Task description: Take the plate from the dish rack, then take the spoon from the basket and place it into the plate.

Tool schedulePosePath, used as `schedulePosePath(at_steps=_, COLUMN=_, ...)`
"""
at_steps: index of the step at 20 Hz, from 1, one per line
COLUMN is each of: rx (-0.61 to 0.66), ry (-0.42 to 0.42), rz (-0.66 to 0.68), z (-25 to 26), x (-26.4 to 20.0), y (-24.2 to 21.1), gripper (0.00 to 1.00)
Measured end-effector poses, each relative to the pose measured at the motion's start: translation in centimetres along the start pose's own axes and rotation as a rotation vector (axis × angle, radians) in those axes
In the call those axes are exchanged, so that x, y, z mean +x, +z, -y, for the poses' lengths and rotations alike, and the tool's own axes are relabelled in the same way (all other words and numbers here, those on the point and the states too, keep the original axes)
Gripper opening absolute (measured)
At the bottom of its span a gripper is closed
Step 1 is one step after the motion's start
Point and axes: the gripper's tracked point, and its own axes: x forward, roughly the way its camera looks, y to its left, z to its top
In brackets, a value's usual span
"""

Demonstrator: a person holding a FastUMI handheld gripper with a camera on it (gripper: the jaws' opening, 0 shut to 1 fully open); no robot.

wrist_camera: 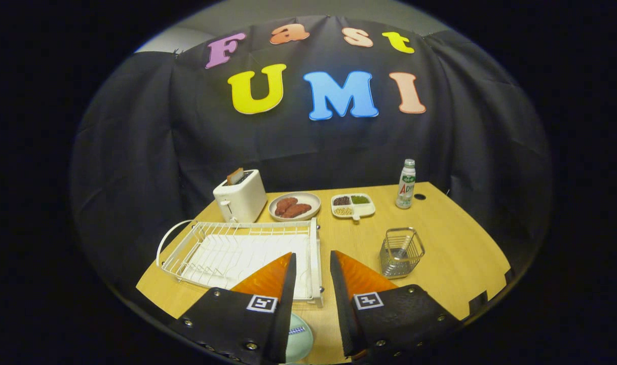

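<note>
Gripper view: the tool [311,261] is partly open and holds nothing. The pale green plate [299,339] lies on the tabletop [455,253] under it, near the white dish rack [237,251]. The spoon [402,250] stands in the wire basket [401,252] right of the rack.

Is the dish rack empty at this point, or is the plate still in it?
Empty: the white dish rack shows bare wires and tray. A pale plate lies on the table beneath the open gripper, jaws apart.

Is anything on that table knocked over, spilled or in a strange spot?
Nothing is spilled or toppled. One small oddity: a pale green plate lies on the table under the open gripper, outside the empty dish rack. The wire basket stands upright.
</note>
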Motion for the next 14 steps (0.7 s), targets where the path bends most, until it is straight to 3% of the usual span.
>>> schedulePosePath(at_steps=6, rx=-0.024, ry=-0.073, rz=0.184, z=3.5, x=-2.1, y=10.2, gripper=0.4)
schedulePosePath(at_steps=14, rx=-0.048, ry=-0.091, rz=0.256, z=6.3, x=-3.7, y=13.8, gripper=0.4)
